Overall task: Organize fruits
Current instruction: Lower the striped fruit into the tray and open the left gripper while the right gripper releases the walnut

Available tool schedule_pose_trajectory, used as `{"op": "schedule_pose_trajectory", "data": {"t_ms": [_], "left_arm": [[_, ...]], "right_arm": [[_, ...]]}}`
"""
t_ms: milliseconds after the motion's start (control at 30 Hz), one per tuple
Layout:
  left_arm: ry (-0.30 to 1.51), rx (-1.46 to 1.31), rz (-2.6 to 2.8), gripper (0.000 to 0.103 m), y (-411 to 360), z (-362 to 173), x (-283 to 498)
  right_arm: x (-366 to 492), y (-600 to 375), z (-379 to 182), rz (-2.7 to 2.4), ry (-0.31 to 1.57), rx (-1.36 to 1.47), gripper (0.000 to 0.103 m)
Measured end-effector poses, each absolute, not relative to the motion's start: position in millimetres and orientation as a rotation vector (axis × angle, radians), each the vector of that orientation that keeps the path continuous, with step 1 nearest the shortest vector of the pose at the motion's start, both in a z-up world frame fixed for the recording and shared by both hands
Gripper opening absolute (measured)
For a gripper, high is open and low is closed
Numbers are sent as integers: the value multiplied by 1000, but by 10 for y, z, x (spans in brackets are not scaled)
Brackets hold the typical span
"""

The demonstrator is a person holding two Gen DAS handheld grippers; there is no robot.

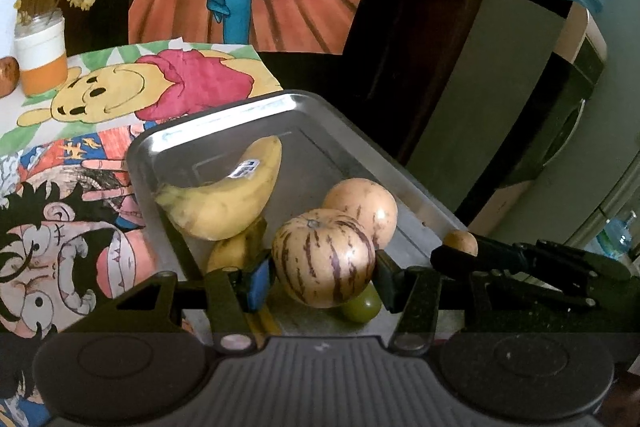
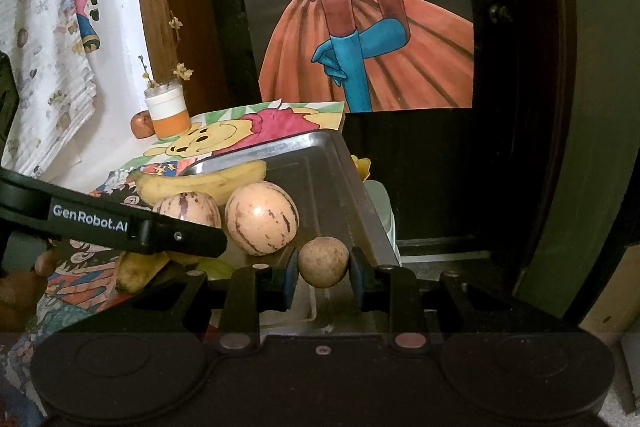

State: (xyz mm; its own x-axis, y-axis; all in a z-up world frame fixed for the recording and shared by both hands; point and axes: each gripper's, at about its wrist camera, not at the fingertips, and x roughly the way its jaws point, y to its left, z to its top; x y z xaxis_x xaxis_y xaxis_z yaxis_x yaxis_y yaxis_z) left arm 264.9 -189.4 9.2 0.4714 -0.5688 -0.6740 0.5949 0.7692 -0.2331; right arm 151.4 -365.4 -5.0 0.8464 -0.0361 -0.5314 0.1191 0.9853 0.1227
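Left gripper [image 1: 322, 277] jaws grasping striped melon [image 1: 323, 258]; right gripper [image 2: 324, 273] jaws grasping brown fruit [image 2: 323, 261]

Shiny metal tray [image 1: 352, 143]; glossy striped melon [image 1: 324, 257] (smooth skin); matt paper drawings [image 1: 192, 75].

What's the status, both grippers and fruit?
Left gripper shut on striped melon. Right gripper shut on brown fruit. Both over tray; banana inside.
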Motion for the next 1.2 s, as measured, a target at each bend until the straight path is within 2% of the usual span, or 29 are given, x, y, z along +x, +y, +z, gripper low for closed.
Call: {"op": "schedule_pose_trajectory", "data": {"t_ms": [1200], "left_arm": [[794, 2, -683, 60, -1877, 97, 2610]], "right_arm": [[1501, -3708, -56, -103, 553, 148, 31]]}}
